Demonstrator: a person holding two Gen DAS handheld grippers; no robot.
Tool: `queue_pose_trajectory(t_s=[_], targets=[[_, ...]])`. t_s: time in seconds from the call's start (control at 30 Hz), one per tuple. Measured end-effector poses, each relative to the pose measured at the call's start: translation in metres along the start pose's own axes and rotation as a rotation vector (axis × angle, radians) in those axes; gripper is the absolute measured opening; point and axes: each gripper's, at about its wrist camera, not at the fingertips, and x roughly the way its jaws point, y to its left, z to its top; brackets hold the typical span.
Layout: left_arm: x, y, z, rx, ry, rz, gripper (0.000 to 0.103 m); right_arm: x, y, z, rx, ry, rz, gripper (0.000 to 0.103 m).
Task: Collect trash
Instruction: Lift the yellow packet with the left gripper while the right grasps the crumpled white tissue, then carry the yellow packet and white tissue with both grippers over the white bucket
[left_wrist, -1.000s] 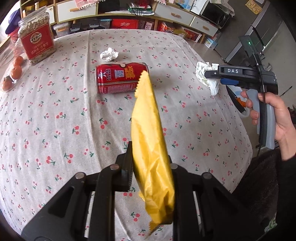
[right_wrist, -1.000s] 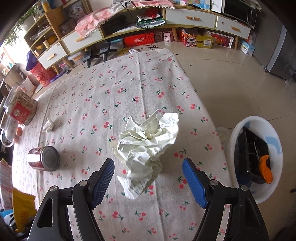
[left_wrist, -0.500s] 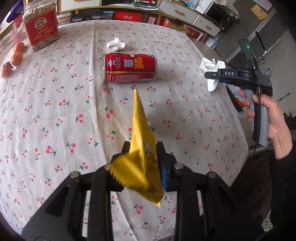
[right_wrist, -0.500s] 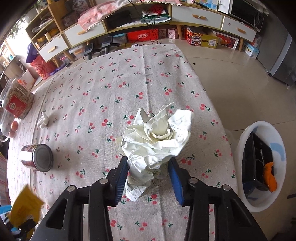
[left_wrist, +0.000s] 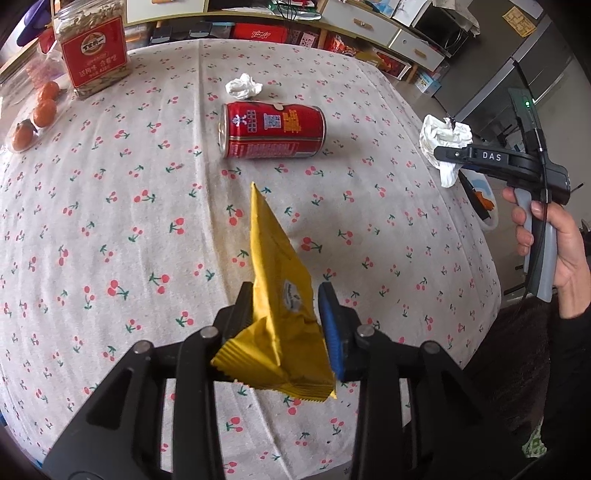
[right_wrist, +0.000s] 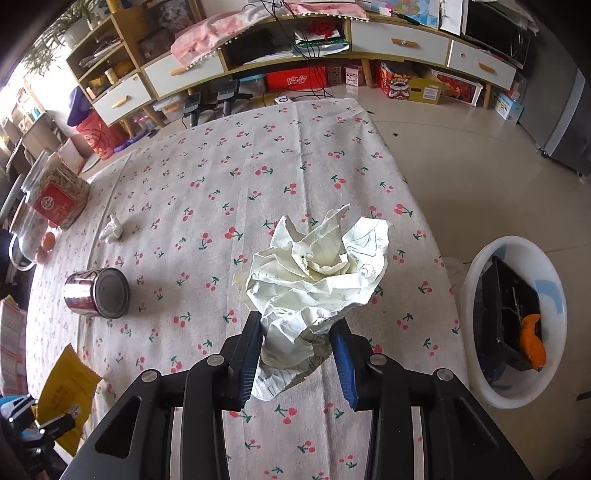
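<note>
I have both pieces lifted above the cherry-print counter (left_wrist: 110, 221): left gripper (left_wrist: 286, 321) fingers pinch a yellow wrapper (left_wrist: 275, 295), right gripper (right_wrist: 297, 354) fingers pinch crumpled paper (right_wrist: 317, 273). Next, I judge, carry them to the white bin (right_wrist: 476, 295) — red can (left_wrist: 272, 130) and tissue (left_wrist: 243, 85) remain.

Tablecloth (left_wrist: 110, 206): matt woven cloth. Red can (left_wrist: 272, 130): glossy printed metal. Yellow wrapper (left_wrist: 280, 306): smooth plastic film, crimped edge. Paper wad (right_wrist: 317, 273): crumpled matt paper. Basin (right_wrist: 476, 266): glossy white plastic.
</note>
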Motion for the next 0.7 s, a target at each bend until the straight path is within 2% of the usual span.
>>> queue_pose_trajectory(t_s=[0.03,0.1,0.2,0.4,0.7], targets=[[0.001,0.0,-0.001,0.001,0.004,0.005,0.034,-0.002,0.0,-0.001,-0.002,-0.002,0.003,0.037],[0.001,0.001,-0.001,-0.003,0.004,0.009,0.022,-0.007,0.0,-0.004,-0.009,-0.009,0.006,0.037],[-0.004,0.002,0.0,-0.012,-0.024,0.012,0.016,-0.011,-0.001,-0.006,-0.012,-0.017,0.01,0.037],[-0.018,0.001,0.003,-0.026,-0.095,0.016,0.015,-0.024,-0.006,-0.009,-0.008,-0.045,0.02,0.037],[-0.022,-0.003,0.009,-0.031,-0.134,0.009,0.015,-0.036,-0.016,-0.013,0.008,-0.074,0.021,0.037]])
